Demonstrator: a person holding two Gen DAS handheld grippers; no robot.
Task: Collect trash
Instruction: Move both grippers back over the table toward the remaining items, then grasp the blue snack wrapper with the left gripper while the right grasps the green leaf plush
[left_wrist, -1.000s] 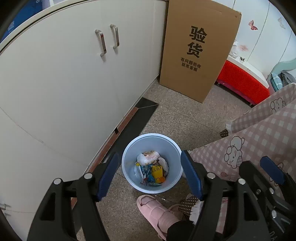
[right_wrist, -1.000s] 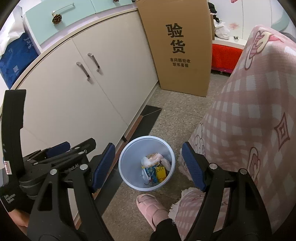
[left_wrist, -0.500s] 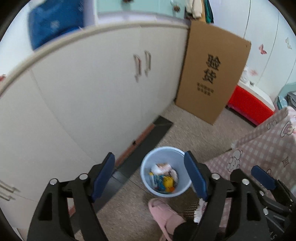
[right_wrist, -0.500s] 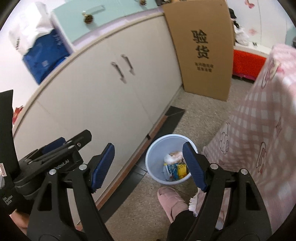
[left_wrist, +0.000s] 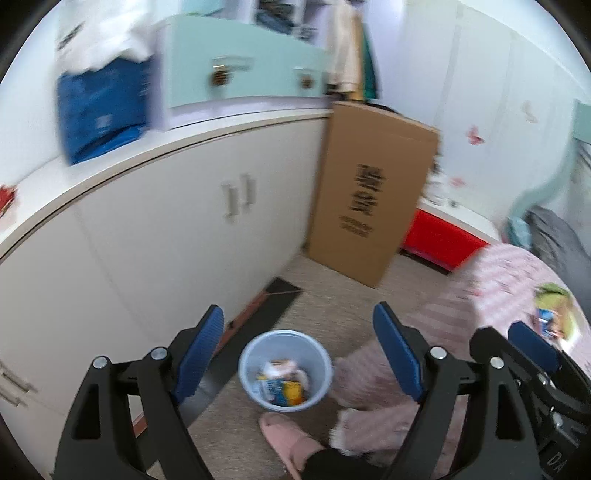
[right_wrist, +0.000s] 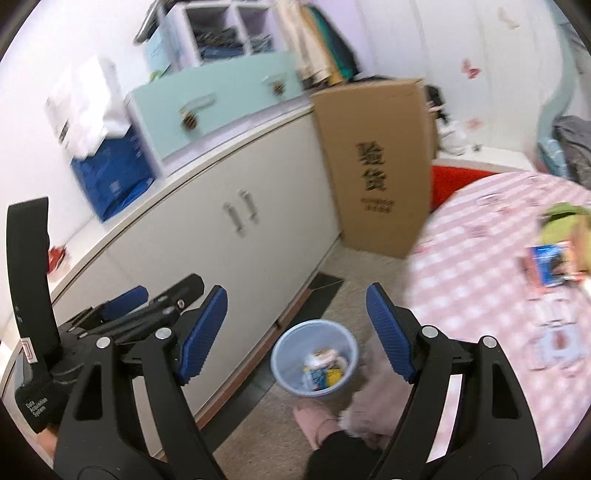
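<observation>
Trash (left_wrist: 282, 382) lies in a pale blue bin (left_wrist: 322, 373) on the speckled floor (left_wrist: 325, 295), close against the foot of the white cabinet (left_wrist: 155, 236); more litter (right_wrist: 550, 262) sits on the pink checked bench (right_wrist: 480, 266), blurred and hard to name. Both tools are held high, looking down. The left gripper (left_wrist: 298, 350) has its blue jaws wide apart with nothing between them, and the bin shows in the gap. The right gripper (right_wrist: 296, 332) is likewise spread and empty. A tall cardboard box (left_wrist: 373, 192) leans at the cabinet's end, beside a red low unit (left_wrist: 443, 240). A blue bag (left_wrist: 103, 107) and a mint drawer unit (left_wrist: 240, 70) rest on the cabinet top. A pink slipper (left_wrist: 288, 439) stands just beside the bin, and the bench cloth hangs near its rim on the other side.

Against the picture half a second ago, both cameras have lifted and tipped back: the bin looks smaller and lower, the cabinet top and wall now fill the upper view, and the bench surface with its litter has come into sight. The jaws remain as wide as before.
</observation>
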